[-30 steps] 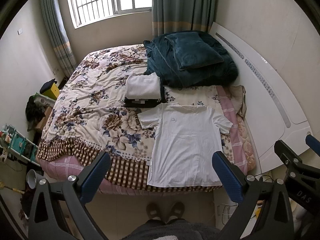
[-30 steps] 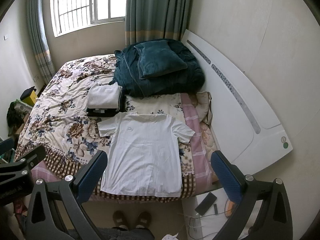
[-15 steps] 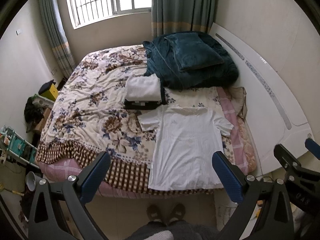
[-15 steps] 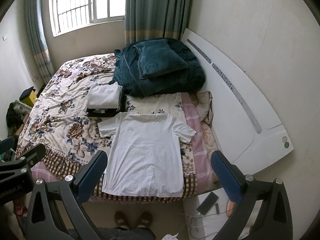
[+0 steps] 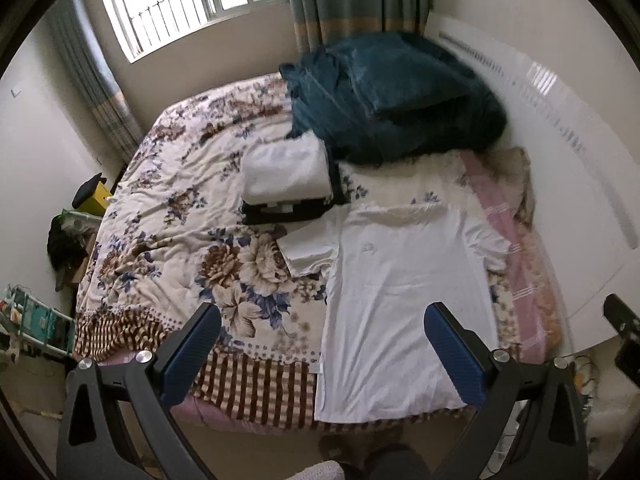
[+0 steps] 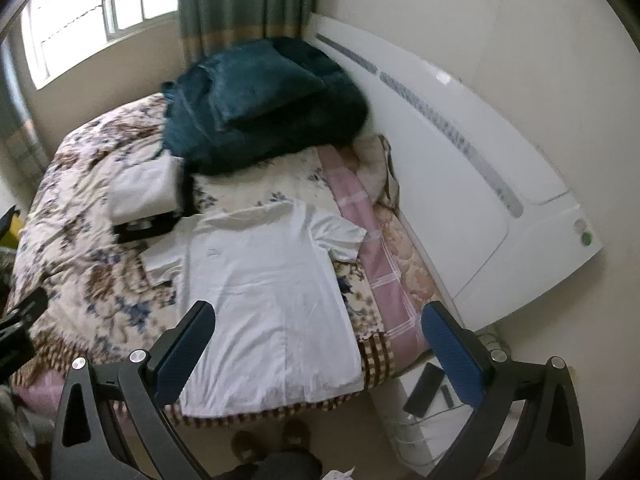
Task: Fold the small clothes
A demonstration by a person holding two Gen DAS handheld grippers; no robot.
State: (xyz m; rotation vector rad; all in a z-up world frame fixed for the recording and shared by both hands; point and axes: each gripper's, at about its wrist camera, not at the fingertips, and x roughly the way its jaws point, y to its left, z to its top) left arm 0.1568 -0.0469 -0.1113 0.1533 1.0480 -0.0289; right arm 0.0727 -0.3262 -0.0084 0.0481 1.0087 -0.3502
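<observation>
A white short-sleeved T-shirt (image 5: 396, 292) (image 6: 264, 292) lies flat and spread out on the near right part of the bed, collar away from me, hem at the bed's front edge. Behind it rests a stack of folded clothes (image 5: 286, 178) (image 6: 142, 196), white on top of black. My left gripper (image 5: 322, 344) hangs open above the shirt's lower half, holding nothing. My right gripper (image 6: 318, 342) is open too, over the shirt's hem and the bed's right corner. Neither touches the cloth.
The bed carries a floral quilt (image 5: 180, 220) and a heap of dark teal bedding (image 5: 392, 92) by the white headboard (image 6: 472, 184). A phone (image 6: 424, 388) lies on a low stand at the right. The person's feet (image 6: 268, 440) stand at the bed's edge. Clutter (image 5: 60, 240) lines the left wall.
Both grippers have moved down and closer to the bed, so the shirt looks larger; the right one has also swung rightwards. The shirt and the stack lie as before.
</observation>
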